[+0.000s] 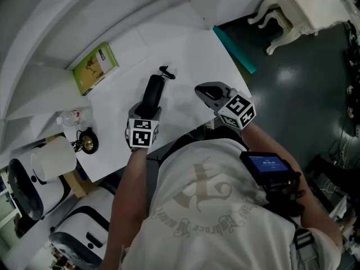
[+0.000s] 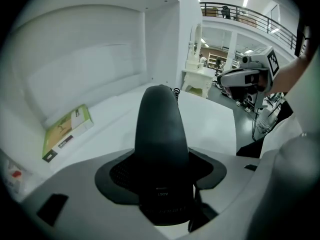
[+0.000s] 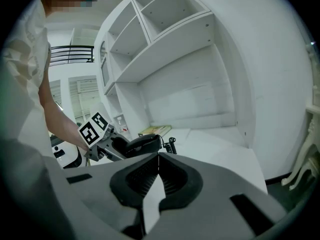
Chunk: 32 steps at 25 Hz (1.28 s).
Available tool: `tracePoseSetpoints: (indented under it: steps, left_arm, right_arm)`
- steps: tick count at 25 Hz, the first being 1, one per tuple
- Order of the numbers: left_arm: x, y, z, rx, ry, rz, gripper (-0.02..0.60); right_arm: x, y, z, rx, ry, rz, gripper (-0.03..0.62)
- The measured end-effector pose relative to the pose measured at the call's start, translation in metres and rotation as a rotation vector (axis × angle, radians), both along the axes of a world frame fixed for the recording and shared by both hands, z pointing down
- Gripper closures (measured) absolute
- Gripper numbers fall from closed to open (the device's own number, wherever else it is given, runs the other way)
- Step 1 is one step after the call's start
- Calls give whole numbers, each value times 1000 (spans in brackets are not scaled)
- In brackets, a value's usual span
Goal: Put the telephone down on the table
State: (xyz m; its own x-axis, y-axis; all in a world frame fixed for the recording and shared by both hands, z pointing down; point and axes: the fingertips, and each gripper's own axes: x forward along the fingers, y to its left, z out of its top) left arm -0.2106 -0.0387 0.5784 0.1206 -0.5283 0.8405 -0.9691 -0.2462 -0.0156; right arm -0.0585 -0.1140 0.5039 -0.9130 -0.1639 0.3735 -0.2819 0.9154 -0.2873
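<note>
The black telephone handset [image 1: 153, 91] sticks out forward from my left gripper [image 1: 147, 112], which is shut on its near end. It is held over the white table [image 1: 185, 49], and its coiled cord [image 1: 166, 72] trails off the far end. In the left gripper view the handset [image 2: 160, 134] fills the space between the jaws of the left gripper [image 2: 160, 186]. My right gripper [image 1: 202, 90] hovers to the right of the handset, shut with nothing in it. In the right gripper view the right gripper [image 3: 159, 158] has its tips meeting, and the handset [image 3: 142, 144] and cord [image 3: 171, 145] lie beyond them.
A green book [image 1: 95, 66] lies at the table's far left. A small bottle [image 1: 70, 117] and a black and gold object [image 1: 87, 141] sit near the left front corner. White shelving [image 3: 165, 44] rises behind the table. A white carved furniture leg [image 1: 275, 16] stands on the dark floor to the right.
</note>
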Motion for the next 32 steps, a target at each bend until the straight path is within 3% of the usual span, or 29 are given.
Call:
tracePoseSetpoints:
  steps: [12,32]
  left_arm:
    - [25,-48,27,-38,-31,113,301]
    - [33,-38,64,-157,-105,193,301]
  right_arm:
    - [29,-25,11,-31,5,79,577]
    - [33,-33,20,-55,2,86,576]
